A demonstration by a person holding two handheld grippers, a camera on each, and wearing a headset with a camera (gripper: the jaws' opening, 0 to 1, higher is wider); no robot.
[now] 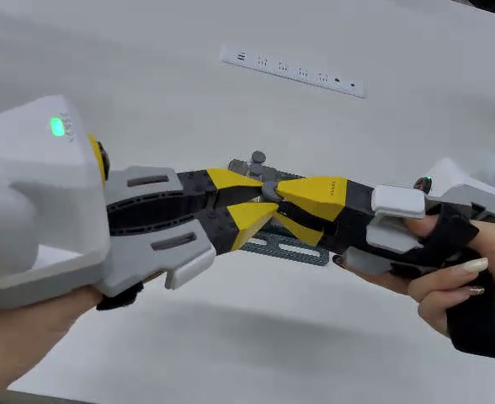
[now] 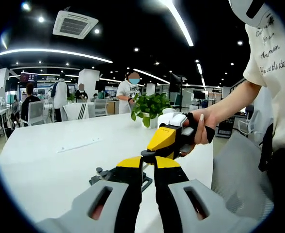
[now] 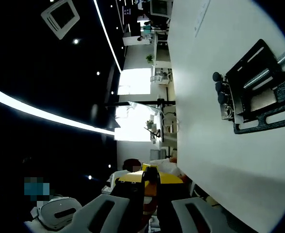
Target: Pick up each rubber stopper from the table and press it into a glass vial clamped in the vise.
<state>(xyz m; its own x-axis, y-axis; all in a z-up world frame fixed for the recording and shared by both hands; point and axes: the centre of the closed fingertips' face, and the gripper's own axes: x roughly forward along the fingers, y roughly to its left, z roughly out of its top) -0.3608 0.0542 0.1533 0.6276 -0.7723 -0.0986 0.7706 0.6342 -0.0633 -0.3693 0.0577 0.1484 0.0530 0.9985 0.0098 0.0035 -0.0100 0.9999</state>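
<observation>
Left gripper [image 2: 148, 161]: jaws drawn close, pinching a small dark rubber stopper [image 2: 147, 154] at the tips, just above the near side of the vise [image 1: 294, 246].

Right gripper [image 3: 151, 177]: meets it tip to tip over the vise, held in a hand [image 1: 449, 269] with a black strap. Its jaws stand close together, but I cannot tell whether they grip anything.

The rubber stopper is off the table [image 1: 231, 337], between the two sets of yellow tips and apart from the vise.

Vise: dark, flat on the white table, screw knob [image 1: 258, 157] on its far side. In the right gripper view, three dark round tops [image 3: 219, 87] sit in a row at one end of the vise. They are probably stoppered vials, too small to be sure.

Beyond the vise, a white power strip [image 1: 294, 71] lies on the table. Far behind the vise, a leafy plant [image 2: 150, 107].
</observation>
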